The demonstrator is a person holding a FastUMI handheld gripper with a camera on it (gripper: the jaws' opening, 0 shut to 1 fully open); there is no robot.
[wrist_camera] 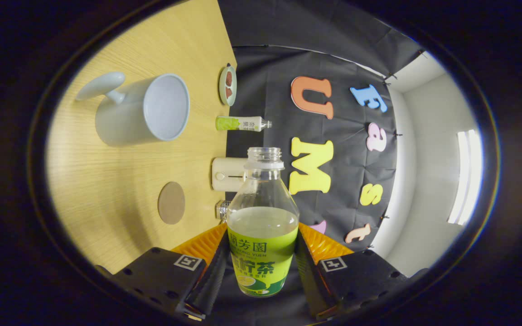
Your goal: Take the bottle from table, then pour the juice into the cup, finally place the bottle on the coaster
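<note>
A clear bottle [263,213] with a green label and no cap stands between my fingers, and my gripper [262,265] is shut on its labelled lower half. Pale juice fills it to just above the label. The view is rolled, so the wooden table [107,181] runs along the left side of the fingers. A white cup [145,111] with a handle sits on the table, far ahead and left of the bottle, its open mouth facing the bottle's side. A round brown coaster [171,203] lies nearer, just left of the bottle's shoulder.
Along the table's far edge, by the black cloth wall, stand a small dish with red pieces [227,84], a small green-and-white bottle [242,123], a cream box [224,174] partly behind the held bottle, and a small shiny object [221,209].
</note>
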